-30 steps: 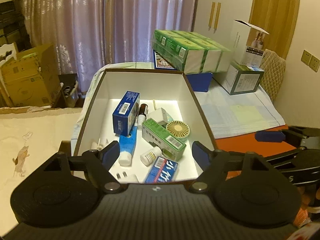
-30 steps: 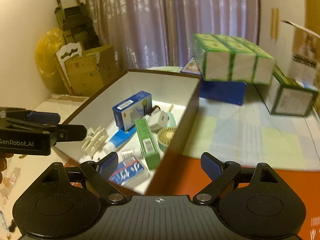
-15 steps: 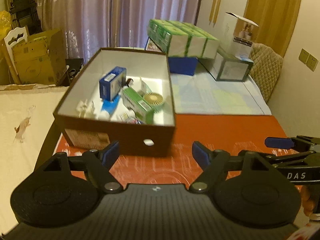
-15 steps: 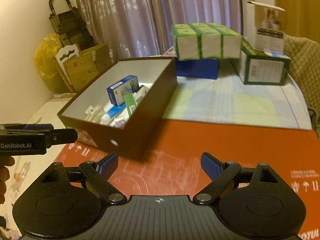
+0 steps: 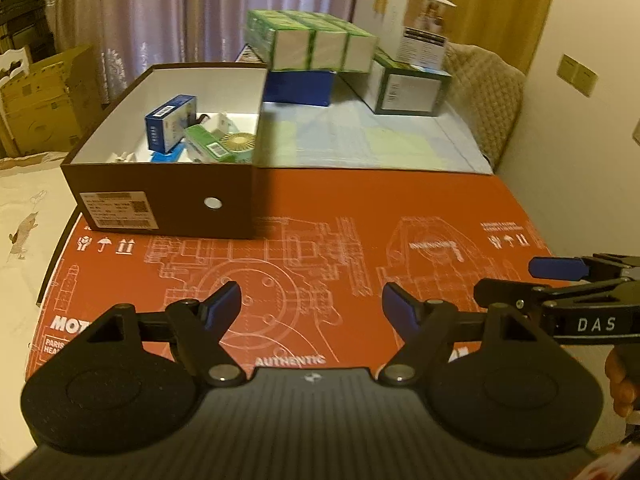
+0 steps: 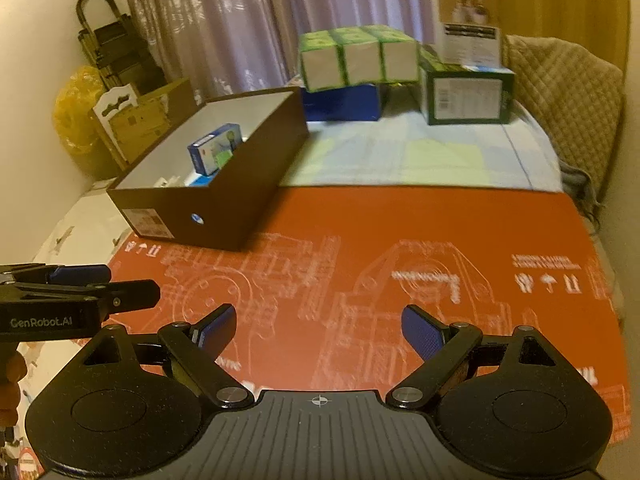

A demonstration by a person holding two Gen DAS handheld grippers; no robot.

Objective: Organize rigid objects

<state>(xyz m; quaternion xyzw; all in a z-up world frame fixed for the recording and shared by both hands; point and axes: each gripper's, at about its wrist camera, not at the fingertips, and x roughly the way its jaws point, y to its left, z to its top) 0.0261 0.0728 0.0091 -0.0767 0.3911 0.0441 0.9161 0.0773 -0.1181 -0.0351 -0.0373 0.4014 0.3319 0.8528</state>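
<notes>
We list one open dark-brown cardboard box [image 5: 168, 208], white inside, at the far left of the red printed mat [image 5: 340, 216], holding a blue carton [image 5: 170, 126], a green carton [image 5: 208, 144] and small items. Left hand-held gripper [image 5: 311, 306] and right hand-held gripper [image 6: 318, 326]: both spread wide, empty, above the mat.

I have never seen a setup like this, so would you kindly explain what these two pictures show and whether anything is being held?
No robot arm here: a person holds a pair of hand-operated tongs in each hand, with a fisheye camera on each looking forward along its fingers. One picture is from the left tongs, the other from the right tongs; each also glimpses the other pair at its edge. Both are open and hold nothing. They hover over a red mat. On it sits a brown box containing small items, including a blue carton, a green carton and a small round fan. Green and blue boxes are stacked behind.
</notes>
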